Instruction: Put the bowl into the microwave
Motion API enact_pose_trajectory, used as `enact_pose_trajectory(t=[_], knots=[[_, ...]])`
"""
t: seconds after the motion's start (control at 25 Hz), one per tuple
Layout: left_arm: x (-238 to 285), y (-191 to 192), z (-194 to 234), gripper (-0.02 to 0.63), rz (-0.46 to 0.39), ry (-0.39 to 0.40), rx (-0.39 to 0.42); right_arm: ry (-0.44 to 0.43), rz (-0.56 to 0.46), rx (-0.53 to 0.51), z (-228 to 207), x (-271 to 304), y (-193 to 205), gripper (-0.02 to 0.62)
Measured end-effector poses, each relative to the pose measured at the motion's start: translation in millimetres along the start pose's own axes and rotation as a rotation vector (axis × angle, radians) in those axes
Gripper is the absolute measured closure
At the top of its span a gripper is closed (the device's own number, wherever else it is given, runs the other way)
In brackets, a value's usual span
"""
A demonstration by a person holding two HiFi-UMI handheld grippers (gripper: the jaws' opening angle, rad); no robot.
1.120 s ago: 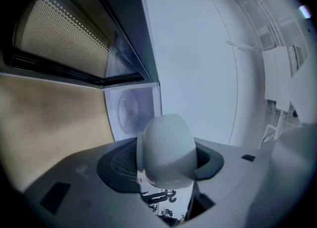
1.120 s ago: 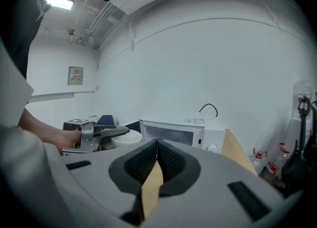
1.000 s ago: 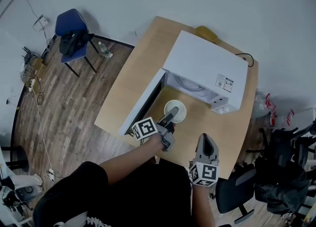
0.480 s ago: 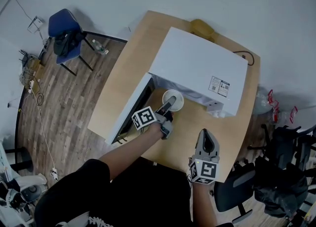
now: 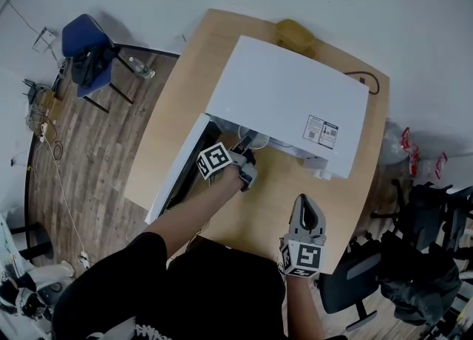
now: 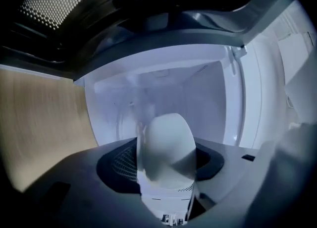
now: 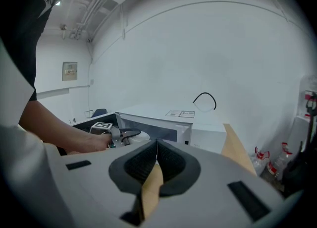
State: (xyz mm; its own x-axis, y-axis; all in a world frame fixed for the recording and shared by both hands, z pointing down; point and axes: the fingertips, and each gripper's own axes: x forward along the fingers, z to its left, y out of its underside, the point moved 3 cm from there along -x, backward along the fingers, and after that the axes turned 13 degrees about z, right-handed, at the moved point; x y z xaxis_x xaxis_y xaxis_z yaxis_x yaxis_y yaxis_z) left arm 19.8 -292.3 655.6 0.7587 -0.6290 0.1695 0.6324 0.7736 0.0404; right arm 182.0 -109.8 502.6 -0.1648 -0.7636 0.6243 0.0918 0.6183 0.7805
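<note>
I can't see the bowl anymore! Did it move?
Yes. Held in the left gripper, the bowl went from outside the microwave's open front into its cavity.

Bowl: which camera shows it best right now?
Left gripper view: the bowl looms large, held by the left gripper at the microwave mouth. Right gripper view shows a small far rim; in head view the microwave mostly hides it.

No lettering is reading clearly anywhere in the scene. A white sticker (image 5: 320,131) is sitting toward the right near corner of the microwave (image 5: 281,87) top, its print too small to make out. A small notice (image 7: 70,71) is hanging on the far wall (image 7: 208,48) at left, equally illegible.
</note>
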Motion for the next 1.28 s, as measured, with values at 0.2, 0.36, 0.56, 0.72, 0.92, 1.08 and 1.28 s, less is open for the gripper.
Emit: enact_pose_trajectory(t=[0.2,0.36,0.56,0.72,0.92,1.08,1.28], knots=[[22,-10,13,0.360,0.003,-0.042,-0.001,0.000,0.013,0.009,-3,5,4,0.534],[38,-13,21,0.359,0.018,-0.063,-0.002,0.003,0.031,0.026,-4,8,13,0.534],[50,-12,23,0.359,0.017,-0.079,-0.026,0.004,0.056,0.031,1,6,23,0.534],[54,-14,21,0.359,0.005,-0.086,-0.025,0.004,0.067,0.018,2,6,29,0.534],[58,-12,20,0.357,0.027,-0.163,0.047,0.012,0.086,0.026,-1,4,39,0.534],[63,-11,20,0.357,0.055,-0.144,0.030,0.003,0.084,-0.010,3,4,39,0.534],[62,-18,15,0.346,0.059,-0.230,0.189,-0.010,0.080,-0.014,6,1,39,0.534]])
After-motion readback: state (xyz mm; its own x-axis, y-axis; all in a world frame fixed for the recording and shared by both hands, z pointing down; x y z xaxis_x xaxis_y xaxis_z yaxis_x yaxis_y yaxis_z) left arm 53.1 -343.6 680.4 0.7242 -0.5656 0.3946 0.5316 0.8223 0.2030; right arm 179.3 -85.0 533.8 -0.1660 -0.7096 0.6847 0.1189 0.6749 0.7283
